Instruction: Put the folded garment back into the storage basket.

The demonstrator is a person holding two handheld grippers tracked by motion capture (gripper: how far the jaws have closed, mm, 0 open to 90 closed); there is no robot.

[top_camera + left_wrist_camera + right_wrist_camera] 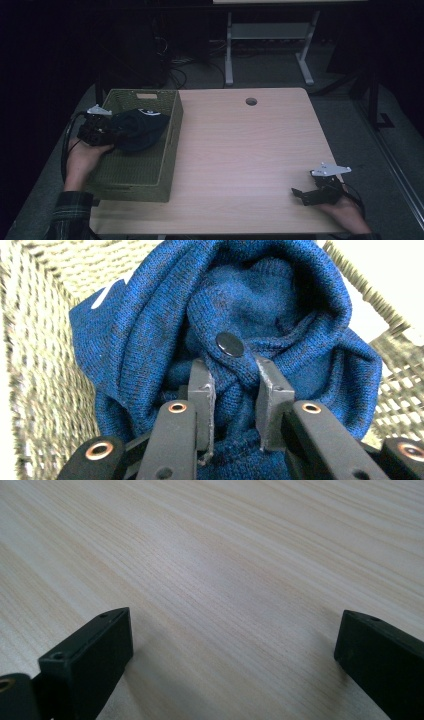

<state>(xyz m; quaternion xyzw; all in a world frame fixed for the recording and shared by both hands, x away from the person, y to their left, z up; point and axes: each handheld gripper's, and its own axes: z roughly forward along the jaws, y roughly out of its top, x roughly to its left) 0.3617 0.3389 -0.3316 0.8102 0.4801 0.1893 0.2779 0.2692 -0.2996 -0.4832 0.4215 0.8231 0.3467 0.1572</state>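
Pinched between the jaws of the left gripper (pixel 232 390) is a fold of a blue knit garment (pixel 150 340) with a dark button (pixel 230 344), bunched inside the woven basket (pixel 170 145) at the table's (pixel 250 150) left edge; its lower part is hidden behind the jaws. Near the table's right front corner, the right gripper (pixel 303 194) sits low over bare wood with its jaws spread wide, tips cut off in its own view. Dim light blurs the floor and the desk legs (pixel 229 50) beyond.

Garment (pixel 140 129) in basket (pixel 170 145); basket on table's (pixel 250 160) left side.
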